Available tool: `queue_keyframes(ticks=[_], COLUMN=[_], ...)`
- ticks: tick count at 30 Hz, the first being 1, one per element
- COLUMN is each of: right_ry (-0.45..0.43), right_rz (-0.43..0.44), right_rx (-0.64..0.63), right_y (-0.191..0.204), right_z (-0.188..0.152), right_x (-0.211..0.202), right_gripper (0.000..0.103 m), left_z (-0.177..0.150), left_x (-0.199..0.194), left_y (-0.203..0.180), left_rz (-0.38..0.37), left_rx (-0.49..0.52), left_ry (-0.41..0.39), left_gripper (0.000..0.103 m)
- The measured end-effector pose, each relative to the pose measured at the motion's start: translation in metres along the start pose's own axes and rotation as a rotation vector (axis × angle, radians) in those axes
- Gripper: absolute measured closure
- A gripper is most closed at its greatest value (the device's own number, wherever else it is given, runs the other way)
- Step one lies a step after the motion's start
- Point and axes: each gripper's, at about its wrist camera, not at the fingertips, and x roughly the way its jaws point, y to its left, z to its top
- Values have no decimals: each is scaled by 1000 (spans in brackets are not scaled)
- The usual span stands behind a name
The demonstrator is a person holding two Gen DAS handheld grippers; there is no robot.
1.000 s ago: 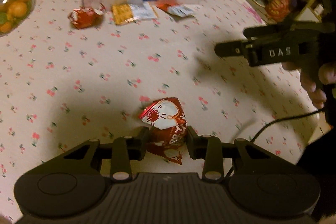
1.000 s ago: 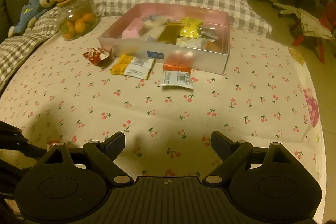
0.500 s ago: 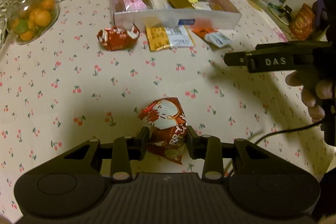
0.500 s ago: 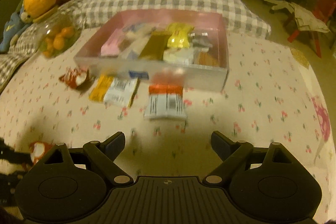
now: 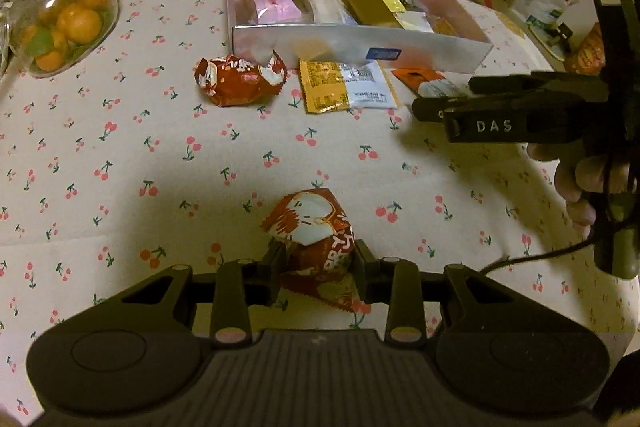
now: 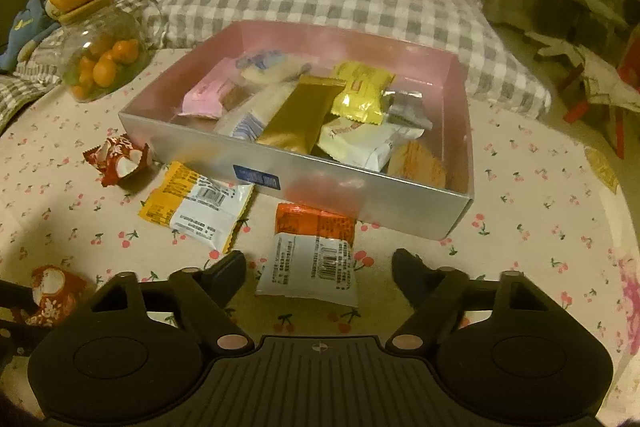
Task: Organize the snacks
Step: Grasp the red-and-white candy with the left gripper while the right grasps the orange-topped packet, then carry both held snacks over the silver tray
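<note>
The left gripper point(image 5: 318, 263) is holding a red snack packet point(image 5: 316, 243). Its jaws are pinching the packet from both sides, down near the packet's lower end. The packet is standing up, so its long way is running up and down, and its white end is pointing up and toward the pink box point(image 5: 440, 55). It is well apart from the box, on the near side of it, above the cherry cloth point(image 5: 120, 187).

The right gripper point(image 6: 318, 267) is holding nothing. Its jaws are spread wide, and they are sitting just in front of the box, on either side of the orange and white packet point(image 6: 310, 255). That packet is lying flat with its long way pointing toward the box, orange end closest to it.

I think the step in hand is carrying the red packet to the box while the other gripper is lining up on its own packet. Next, the left gripper probably needs to go forward over the box wall and let go inside. The right jaws probably need to go lower and close across the short way of the flat packet.

Another red packet point(image 5: 240, 81) and a yellow and white packet point(image 5: 346, 87) are lying right beside the box front, waiting.
</note>
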Motion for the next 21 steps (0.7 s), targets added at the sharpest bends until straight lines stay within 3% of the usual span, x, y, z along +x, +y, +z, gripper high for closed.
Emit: queue_keyframes(ticks=[6, 9, 21], right_ry=[-6, -12, 24], right_rz=[17, 25, 48], right_rx=[7, 2, 18], right_y=[0, 0, 3], right_z=[2, 4, 4], right_x=[4, 5, -9], right_gripper=[44, 59, 64], left_z=[5, 4, 2], left_x=[3, 5, 3], left_y=[0, 0, 9], left_rz=[0, 3, -7], left_rx=[-5, -7, -81], left_ry=[2, 9, -32], left_gripper=[71, 71, 73])
